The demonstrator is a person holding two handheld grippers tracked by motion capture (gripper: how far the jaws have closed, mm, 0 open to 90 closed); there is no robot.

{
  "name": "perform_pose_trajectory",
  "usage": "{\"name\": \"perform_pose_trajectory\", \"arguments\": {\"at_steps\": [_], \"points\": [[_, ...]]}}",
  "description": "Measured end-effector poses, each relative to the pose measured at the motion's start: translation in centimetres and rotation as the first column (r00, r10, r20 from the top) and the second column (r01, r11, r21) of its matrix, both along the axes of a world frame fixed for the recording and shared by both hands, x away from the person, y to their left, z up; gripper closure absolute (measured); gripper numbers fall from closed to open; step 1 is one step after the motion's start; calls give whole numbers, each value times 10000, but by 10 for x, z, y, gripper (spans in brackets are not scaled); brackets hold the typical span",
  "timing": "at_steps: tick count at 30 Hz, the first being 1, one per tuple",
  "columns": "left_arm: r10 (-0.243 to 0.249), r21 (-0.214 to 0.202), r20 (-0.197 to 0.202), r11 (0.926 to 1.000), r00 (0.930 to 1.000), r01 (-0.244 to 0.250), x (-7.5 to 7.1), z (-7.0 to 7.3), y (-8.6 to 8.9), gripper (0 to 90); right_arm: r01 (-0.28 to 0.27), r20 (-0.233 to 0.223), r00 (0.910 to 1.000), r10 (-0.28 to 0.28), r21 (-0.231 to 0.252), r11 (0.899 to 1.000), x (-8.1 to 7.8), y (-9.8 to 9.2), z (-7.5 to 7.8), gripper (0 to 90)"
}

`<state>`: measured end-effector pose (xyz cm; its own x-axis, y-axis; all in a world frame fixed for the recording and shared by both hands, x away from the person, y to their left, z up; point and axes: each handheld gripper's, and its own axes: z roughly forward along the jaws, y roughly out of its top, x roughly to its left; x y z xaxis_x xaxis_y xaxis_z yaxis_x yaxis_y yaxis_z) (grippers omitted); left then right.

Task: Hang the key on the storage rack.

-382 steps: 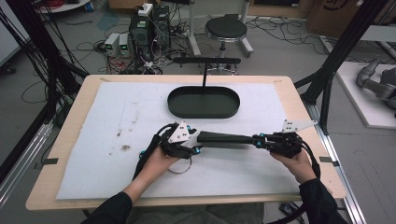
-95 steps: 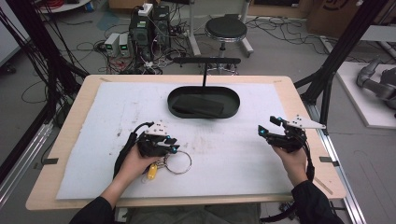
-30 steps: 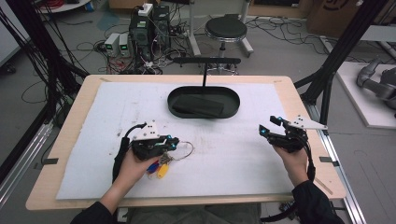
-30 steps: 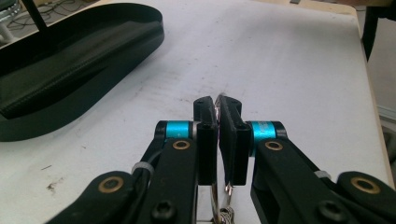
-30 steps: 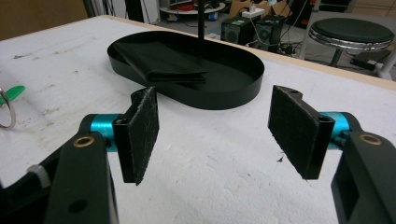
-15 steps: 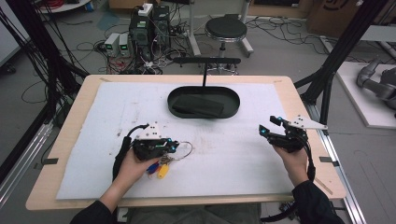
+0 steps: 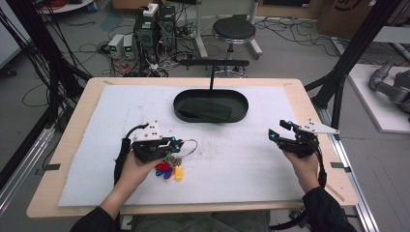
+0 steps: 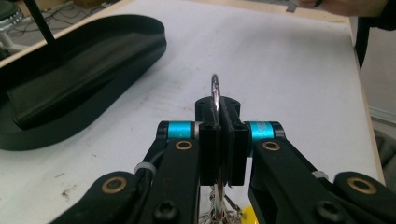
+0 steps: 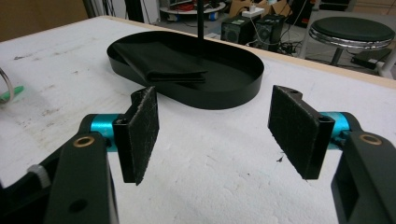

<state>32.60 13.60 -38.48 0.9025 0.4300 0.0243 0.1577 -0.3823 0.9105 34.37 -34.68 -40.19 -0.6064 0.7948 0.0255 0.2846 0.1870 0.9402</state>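
My wooden tabletop [image 7: 309,104] under a white mat [image 7: 251,159] scuffed with dark marks, black oval tray [image 7: 211,116] at the far middle holding a folded black cloth [image 7: 205,110], coloured key tags [image 7: 169,171] on a ring [image 7: 188,146] near my left.

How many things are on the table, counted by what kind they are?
Grippers: 2, left gripper and right gripper
Key rings: 1, the key ring, with coloured tags hanging from it
Trays: 1, the tray
Folded cloths: 1, the cloth in the tray
Total: 5
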Motion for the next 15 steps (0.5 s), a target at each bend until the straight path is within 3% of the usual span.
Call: {"name": "perform_pose_trajectory", "arguments": {"at_steps": [15], "points": [[95,-259,498,9996,9987,-82,-2,18,0,864,64,-55,10000,-64,43,10000,0,-1,0,343]]}}
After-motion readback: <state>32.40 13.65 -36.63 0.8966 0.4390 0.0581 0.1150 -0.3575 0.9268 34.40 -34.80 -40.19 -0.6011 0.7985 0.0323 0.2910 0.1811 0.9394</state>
